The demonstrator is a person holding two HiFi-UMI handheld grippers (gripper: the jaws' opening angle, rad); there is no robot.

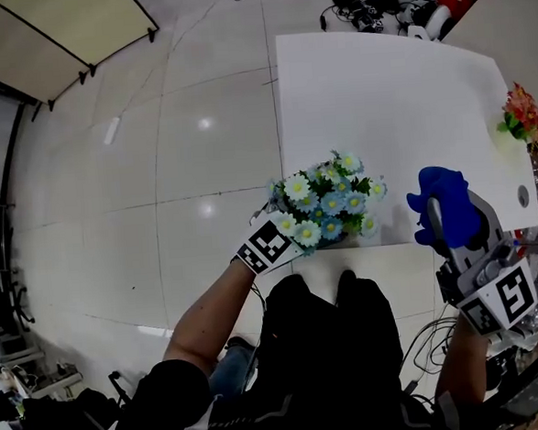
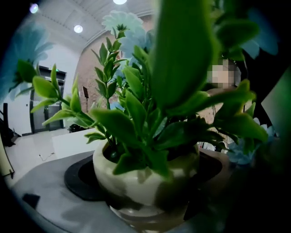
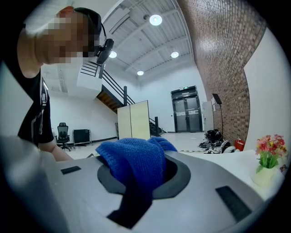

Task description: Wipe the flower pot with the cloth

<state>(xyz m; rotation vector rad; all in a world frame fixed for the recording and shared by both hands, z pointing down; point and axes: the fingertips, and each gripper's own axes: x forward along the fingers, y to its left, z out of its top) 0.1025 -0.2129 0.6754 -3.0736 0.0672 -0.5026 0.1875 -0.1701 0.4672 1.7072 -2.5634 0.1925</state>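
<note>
A cream flower pot (image 2: 141, 184) with green leaves and blue and white flowers (image 1: 328, 201) is held at the near edge of the white table (image 1: 380, 91). My left gripper (image 1: 298, 240) is shut on the pot, its jaws pressed against both sides of it (image 2: 145, 200); the flowers hide the pot in the head view. To the right, my right gripper (image 1: 459, 233) is raised and shut on a blue knitted cloth (image 1: 444, 202). The cloth (image 3: 134, 164) bulges out of the jaws (image 3: 145, 182) and is a short way right of the flowers, not touching them.
A small pot of red and yellow flowers (image 1: 522, 118) stands at the table's right edge, seen also in the right gripper view (image 3: 267, 159). Cables and gear (image 1: 392, 3) lie on the tiled floor beyond the table. A folding partition (image 1: 63, 31) stands far left.
</note>
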